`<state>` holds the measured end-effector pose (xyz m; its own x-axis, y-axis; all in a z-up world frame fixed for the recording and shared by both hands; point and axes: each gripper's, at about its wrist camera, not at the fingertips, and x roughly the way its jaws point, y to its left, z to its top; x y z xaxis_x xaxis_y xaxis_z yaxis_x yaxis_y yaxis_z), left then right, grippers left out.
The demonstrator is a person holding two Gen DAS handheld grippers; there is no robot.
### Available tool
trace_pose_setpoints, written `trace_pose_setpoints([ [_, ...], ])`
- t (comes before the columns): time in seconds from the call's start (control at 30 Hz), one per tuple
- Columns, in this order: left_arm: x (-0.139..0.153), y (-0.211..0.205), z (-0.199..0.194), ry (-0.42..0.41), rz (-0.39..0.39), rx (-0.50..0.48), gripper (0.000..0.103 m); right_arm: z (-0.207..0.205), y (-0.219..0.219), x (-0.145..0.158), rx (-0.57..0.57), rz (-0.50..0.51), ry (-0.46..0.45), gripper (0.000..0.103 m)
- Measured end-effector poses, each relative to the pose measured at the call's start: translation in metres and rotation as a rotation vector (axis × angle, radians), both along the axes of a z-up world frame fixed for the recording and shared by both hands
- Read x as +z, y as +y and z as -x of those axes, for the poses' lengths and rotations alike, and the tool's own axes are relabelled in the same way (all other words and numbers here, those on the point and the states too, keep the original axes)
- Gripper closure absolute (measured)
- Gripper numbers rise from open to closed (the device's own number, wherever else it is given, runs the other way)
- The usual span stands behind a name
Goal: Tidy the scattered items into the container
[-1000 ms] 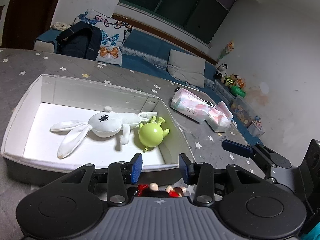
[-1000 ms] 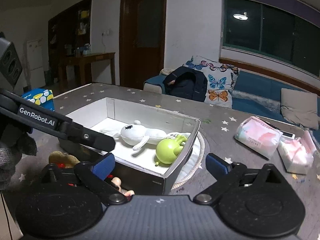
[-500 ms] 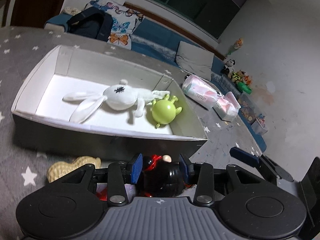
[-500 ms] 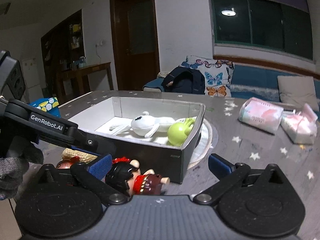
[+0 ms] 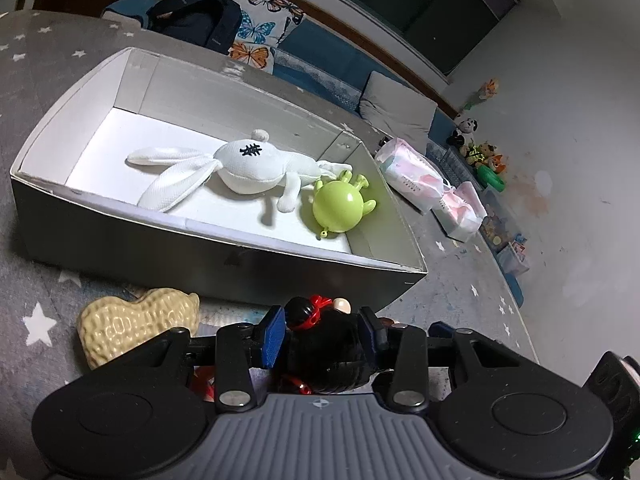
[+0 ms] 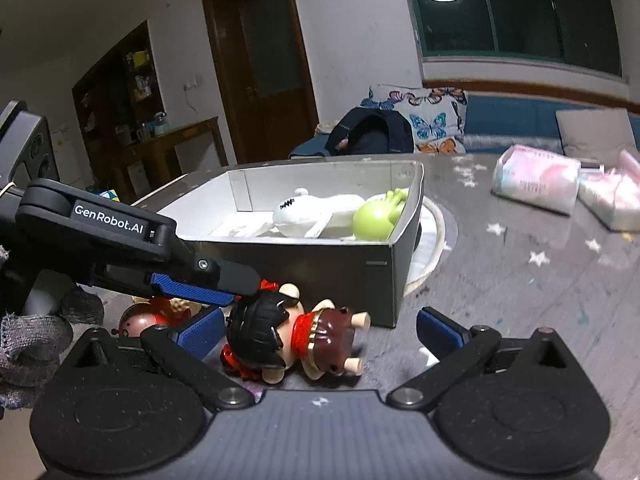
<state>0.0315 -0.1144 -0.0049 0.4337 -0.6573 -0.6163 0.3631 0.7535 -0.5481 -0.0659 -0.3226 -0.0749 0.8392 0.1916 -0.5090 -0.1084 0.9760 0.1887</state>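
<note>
**Left gripper pinches the doll beside the box**

The left gripper (image 5: 322,334) has its blue pads (image 5: 273,336) pressed against the black-haired head of a small doll (image 6: 290,338), which lies on its side on the star-patterned table (image 6: 520,280), just in front of the box. The right gripper (image 6: 318,330) hangs near the doll with its jaws spread wide, holding nothing. A peanut-shaped toy (image 5: 136,326) sits left of the doll, close to the box's near wall. A reddish round toy (image 6: 138,320) lies beside it. In the grey box (image 5: 224,254) lie a white plush rabbit (image 5: 244,168) and a green ball toy (image 5: 340,206), touching each other. Beyond, two pink packets (image 5: 412,178) rest on the table.
</note>
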Motion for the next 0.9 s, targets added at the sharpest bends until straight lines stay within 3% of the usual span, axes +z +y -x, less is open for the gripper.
trace_pose_setpoints([
  [0.67, -0.005, 0.000, -0.006, 0.020, 0.027, 0.022, 0.061, -0.011, 0.026, -0.011, 0.032, -0.001, 0.045, 0.000],
  [0.83, -0.004, -0.001, -0.003, 0.018, 0.024, 0.026, 0.061, -0.015, 0.031, -0.013, 0.012, 0.020, 0.064, 0.004],
  [0.9, -0.004, -0.002, -0.001, 0.017, 0.019, 0.028, 0.061, -0.017, 0.031, -0.015, -0.001, 0.026, 0.078, 0.011],
])
